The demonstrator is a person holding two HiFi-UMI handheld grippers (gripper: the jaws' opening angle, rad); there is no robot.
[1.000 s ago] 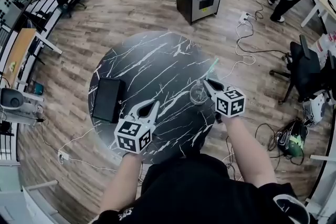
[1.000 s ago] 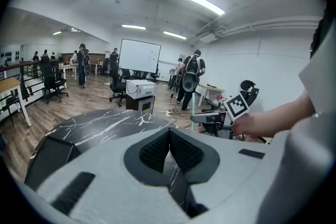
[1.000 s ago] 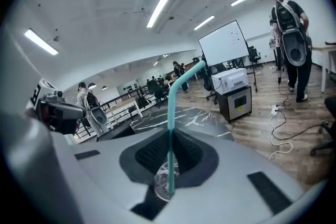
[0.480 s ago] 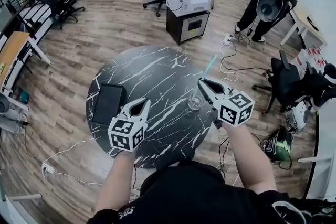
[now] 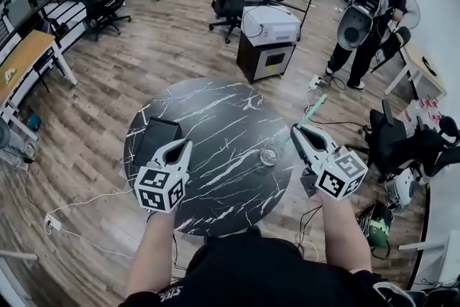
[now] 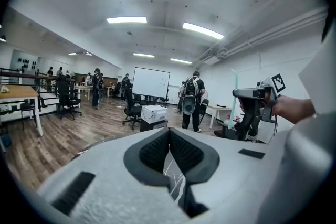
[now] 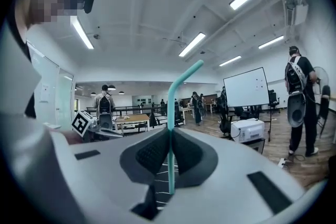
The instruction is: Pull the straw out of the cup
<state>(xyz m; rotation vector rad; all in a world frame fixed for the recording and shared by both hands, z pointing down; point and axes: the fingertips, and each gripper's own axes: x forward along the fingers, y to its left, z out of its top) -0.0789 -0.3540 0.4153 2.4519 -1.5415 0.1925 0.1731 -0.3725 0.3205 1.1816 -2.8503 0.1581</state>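
My right gripper (image 5: 295, 129) is shut on a teal bent straw (image 5: 311, 111) and holds it in the air to the right of the clear cup (image 5: 269, 155). The cup stands on the black marble round table (image 5: 208, 108). In the right gripper view the straw (image 7: 170, 160) runs upright between the pads, with its lower end hanging free and its bent top slanting right. My left gripper (image 5: 187, 143) is shut on nothing and hovers over the table's left front; its pads (image 6: 157, 147) meet at the tip. From the left gripper view, the right gripper (image 6: 237, 93) and the straw (image 6: 232, 102) show at right.
A black flat tablet-like slab (image 5: 152, 136) lies on the table's left side. Beyond the table stands a white printer on a black cabinet (image 5: 269, 29). Cables (image 5: 325, 86) trail over the wooden floor. A black office chair (image 5: 394, 144) is at right, and a person with a backpack (image 5: 368, 11) stands behind.
Both grippers have risen. The right one has carried the straw up and to the right, out of the cup, which stays on the table. The left stays shut and empty.
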